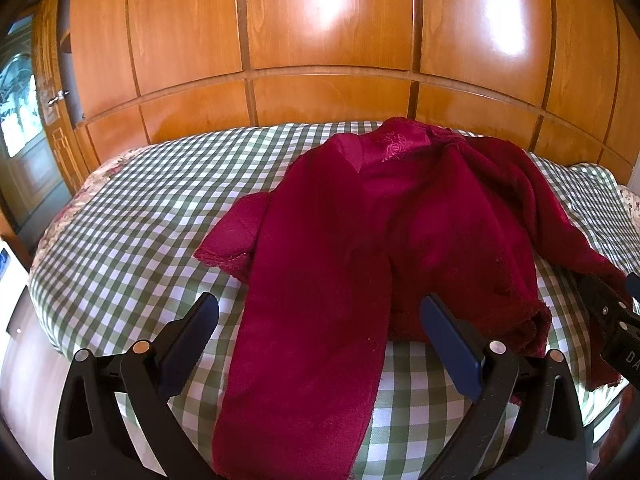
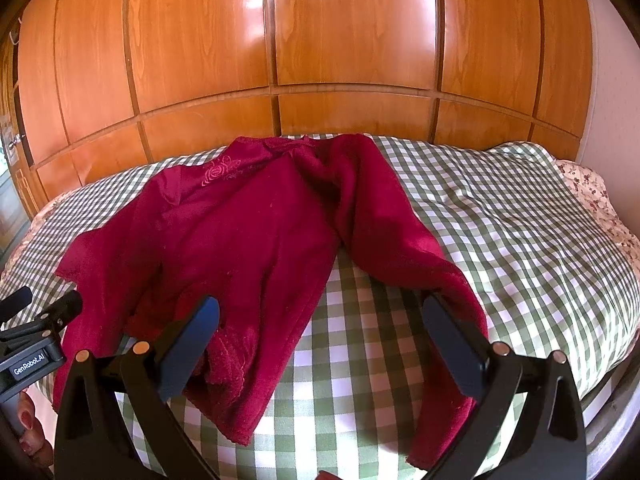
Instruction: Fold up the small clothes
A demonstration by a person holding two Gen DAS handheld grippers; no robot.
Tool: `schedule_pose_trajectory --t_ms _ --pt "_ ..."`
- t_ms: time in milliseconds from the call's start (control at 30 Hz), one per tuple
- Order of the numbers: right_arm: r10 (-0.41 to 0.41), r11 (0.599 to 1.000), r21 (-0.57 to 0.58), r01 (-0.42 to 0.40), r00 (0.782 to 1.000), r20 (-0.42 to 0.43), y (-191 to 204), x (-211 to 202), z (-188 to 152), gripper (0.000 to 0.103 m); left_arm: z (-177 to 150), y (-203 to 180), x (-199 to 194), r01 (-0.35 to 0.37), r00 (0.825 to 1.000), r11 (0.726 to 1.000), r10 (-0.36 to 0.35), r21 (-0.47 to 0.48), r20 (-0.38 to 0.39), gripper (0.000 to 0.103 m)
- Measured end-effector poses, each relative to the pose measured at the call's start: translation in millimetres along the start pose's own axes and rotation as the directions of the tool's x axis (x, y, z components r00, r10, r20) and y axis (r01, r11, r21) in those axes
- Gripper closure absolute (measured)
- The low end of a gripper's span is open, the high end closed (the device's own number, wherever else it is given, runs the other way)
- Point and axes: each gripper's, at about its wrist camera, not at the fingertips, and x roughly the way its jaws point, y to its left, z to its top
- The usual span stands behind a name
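Note:
A dark red fleece garment (image 1: pixel 400 216) with an embroidered rose lies spread on a green-and-white checked bed cover (image 1: pixel 132 216). In the left wrist view one long red panel runs toward me between the fingers of my left gripper (image 1: pixel 320 312), which stands open above it. In the right wrist view the garment (image 2: pixel 240 232) lies left of centre, and one long part trails down past the right finger. My right gripper (image 2: pixel 320 312) is open over bare checked cover (image 2: pixel 500 220), each finger lying against red fabric. The left gripper (image 2: pixel 36 320) shows at that view's left edge, the right gripper (image 1: pixel 612 316) at the other's right edge.
A glossy wooden panelled wardrobe (image 1: pixel 320 40) rises right behind the bed. A floral sheet edge (image 2: pixel 592 192) shows at the bed's right side. A door with glass (image 1: pixel 20 120) stands at far left. A person's fingers (image 2: pixel 30 428) hold the left gripper's handle.

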Motion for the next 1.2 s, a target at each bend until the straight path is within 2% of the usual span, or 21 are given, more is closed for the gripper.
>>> schedule_pose_trajectory --t_ms 1000,1200 --pt "0.005 1.0 -0.004 -0.005 1.0 -0.011 0.5 1.3 -1.3 0.002 1.8 -6.5 5.6 0.009 1.0 1.0 -0.009 0.016 -0.02 0.003" --pt "0.017 1.0 -0.013 -0.017 1.0 0.007 -1.0 1.0 1.5 0.002 1.5 -6.5 8.9 0.039 0.999 0.999 -0.038 0.021 -0.037 0.003"
